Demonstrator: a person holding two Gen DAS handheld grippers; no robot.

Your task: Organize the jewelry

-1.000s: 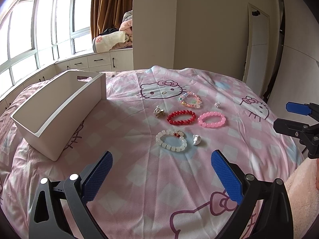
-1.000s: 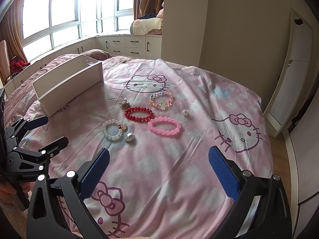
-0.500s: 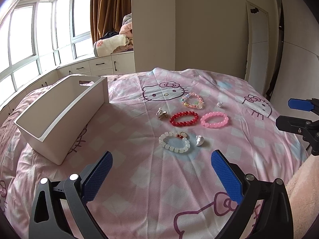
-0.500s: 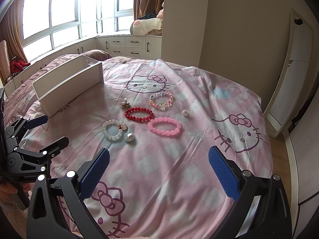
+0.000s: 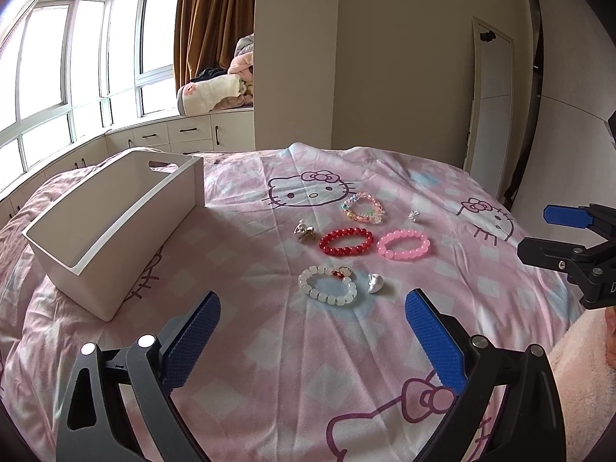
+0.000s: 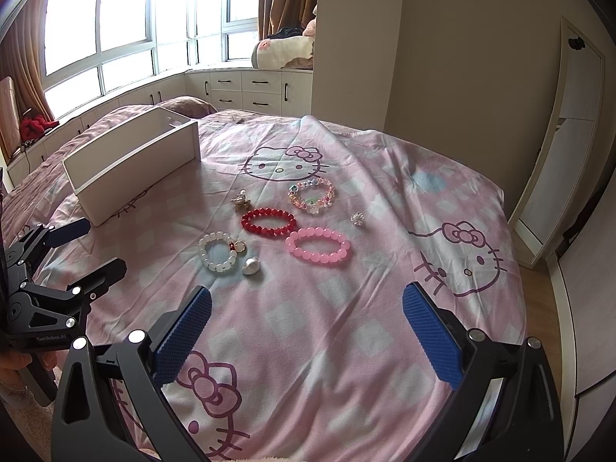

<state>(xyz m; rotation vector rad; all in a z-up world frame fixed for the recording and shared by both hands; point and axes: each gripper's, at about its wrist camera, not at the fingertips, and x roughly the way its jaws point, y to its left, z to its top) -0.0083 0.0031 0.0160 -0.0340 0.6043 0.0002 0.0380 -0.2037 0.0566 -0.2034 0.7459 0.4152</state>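
Observation:
Jewelry lies on the pink bedspread: a white bead bracelet [image 5: 328, 286] [image 6: 218, 251], a red one [image 5: 346, 241] [image 6: 268, 222], a pink one [image 5: 402, 245] [image 6: 317, 245], a pastel one [image 5: 363, 208] [image 6: 312, 196], a silver heart charm [image 5: 374, 283] [image 6: 251, 265], a small gold piece [image 5: 304, 230] [image 6: 241, 198] and a sparkly stud [image 5: 414, 215] [image 6: 357, 218]. An empty white box [image 5: 115, 215] [image 6: 134, 165] stands to their left. My left gripper [image 5: 312, 340] and right gripper [image 6: 306, 340] are both open and empty, hovering short of the jewelry.
The bed's right edge drops to a wood floor [image 6: 554, 281] beside a wardrobe door [image 6: 566, 146]. Window cabinets [image 6: 246, 88] with piled blankets [image 5: 215, 90] stand behind the bed. Each gripper shows in the other's view, the right [image 5: 577, 248] and the left [image 6: 50, 281].
The left gripper has dropped slightly and eased forward, so the box and jewelry sit lower and larger in its view. The right gripper has barely moved.

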